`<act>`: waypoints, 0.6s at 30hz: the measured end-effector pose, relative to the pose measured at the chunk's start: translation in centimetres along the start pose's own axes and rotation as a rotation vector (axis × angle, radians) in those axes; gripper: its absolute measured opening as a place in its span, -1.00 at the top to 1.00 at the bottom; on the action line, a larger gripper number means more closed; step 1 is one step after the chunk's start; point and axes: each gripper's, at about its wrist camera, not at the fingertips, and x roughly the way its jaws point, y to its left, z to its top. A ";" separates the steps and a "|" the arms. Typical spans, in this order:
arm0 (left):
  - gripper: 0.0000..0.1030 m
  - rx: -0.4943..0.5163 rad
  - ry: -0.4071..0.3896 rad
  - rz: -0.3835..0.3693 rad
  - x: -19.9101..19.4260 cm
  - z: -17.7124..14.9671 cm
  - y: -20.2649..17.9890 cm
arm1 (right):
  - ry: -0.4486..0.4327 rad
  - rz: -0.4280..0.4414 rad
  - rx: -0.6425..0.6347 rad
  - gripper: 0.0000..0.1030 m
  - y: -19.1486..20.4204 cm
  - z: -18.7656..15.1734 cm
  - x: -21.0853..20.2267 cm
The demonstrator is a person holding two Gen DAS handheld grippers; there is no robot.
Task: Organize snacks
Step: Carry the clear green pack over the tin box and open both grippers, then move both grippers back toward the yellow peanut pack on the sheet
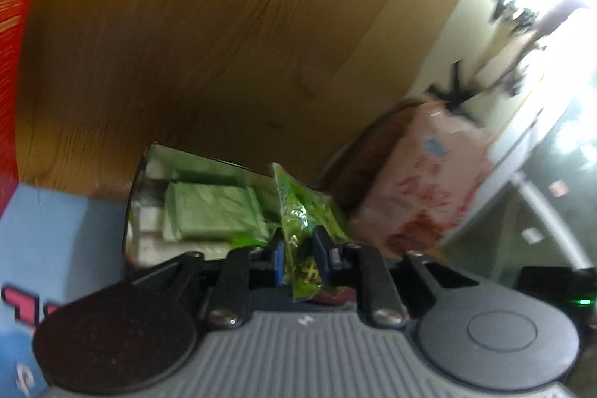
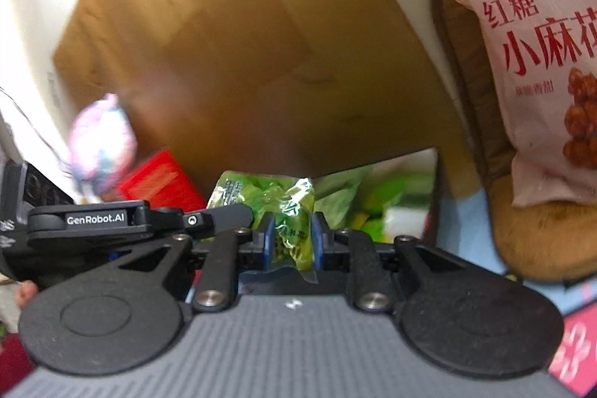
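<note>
My left gripper [image 1: 300,247] is shut on a shiny green snack packet [image 1: 298,219], held just over an open silver-lined box [image 1: 149,181] with pale green packets [image 1: 209,211] inside. My right gripper [image 2: 291,234] is shut on a green snack packet [image 2: 287,211], and the left gripper's black arm [image 2: 112,219] reaches in from the left beside it. The open box [image 2: 391,189] of green packets lies just beyond. A pink snack bag [image 2: 533,62] with red Chinese lettering stands in a woven basket [image 2: 541,241] at the right; it also shows in the left wrist view [image 1: 421,181].
A red box [image 1: 15,69] stands at the left edge of the wooden table [image 1: 224,43]; it also shows in the right wrist view [image 2: 164,181]. A pink-and-blue round wrapped item [image 2: 100,144] is blurred at the left. A light blue package [image 1: 56,241] lies under the left gripper.
</note>
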 end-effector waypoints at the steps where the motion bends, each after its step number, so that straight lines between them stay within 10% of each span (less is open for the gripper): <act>1: 0.47 0.020 0.000 0.040 0.8 0.0 0.0 | -0.006 -0.019 -0.022 0.51 -0.2 0.0 0.6; 18: 0.30 0.338 -0.050 0.420 -7.2 -10.3 -4.4 | -0.017 -0.007 -0.063 0.04 3.0 -5.8 -7.2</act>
